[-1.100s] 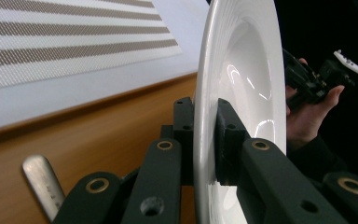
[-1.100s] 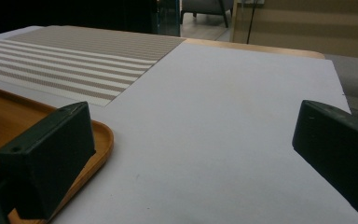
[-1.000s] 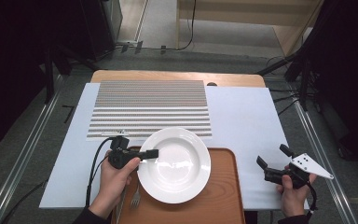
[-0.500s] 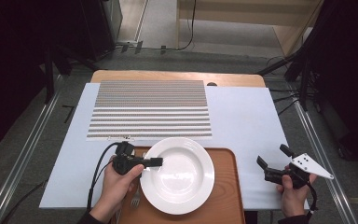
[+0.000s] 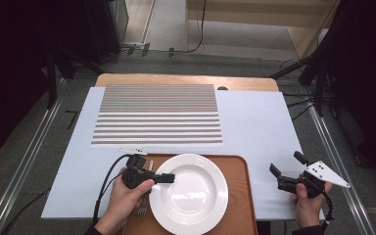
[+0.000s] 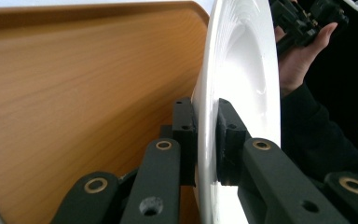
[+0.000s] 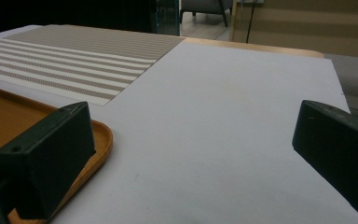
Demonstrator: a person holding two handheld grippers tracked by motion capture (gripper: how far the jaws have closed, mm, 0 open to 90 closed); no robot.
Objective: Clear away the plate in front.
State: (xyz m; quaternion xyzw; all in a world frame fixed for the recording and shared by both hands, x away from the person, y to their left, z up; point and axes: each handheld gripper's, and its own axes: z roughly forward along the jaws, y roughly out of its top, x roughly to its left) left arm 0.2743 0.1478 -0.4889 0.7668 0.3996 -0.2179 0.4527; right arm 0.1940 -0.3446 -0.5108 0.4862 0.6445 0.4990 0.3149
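Gleaming white and round, with a glossy shallow bowl, the plate (image 5: 189, 192) sits over the wooden tray (image 5: 236, 196); the left gripper (image 5: 169, 177) pinches its left rim, while the right gripper (image 5: 285, 168) gapes empty.

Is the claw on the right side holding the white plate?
No, the right claw is open over the white sheet, apart from the plate, whose rim the left claw pinches.

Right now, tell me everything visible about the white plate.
The white plate is round, glossy, ceramic-looking and empty, with a broad rim around a shallow well. It sits over the wooden tray at the table's near edge. The left gripper is shut on its left rim, one pad above and one below. Whether it rests on the tray is unclear.
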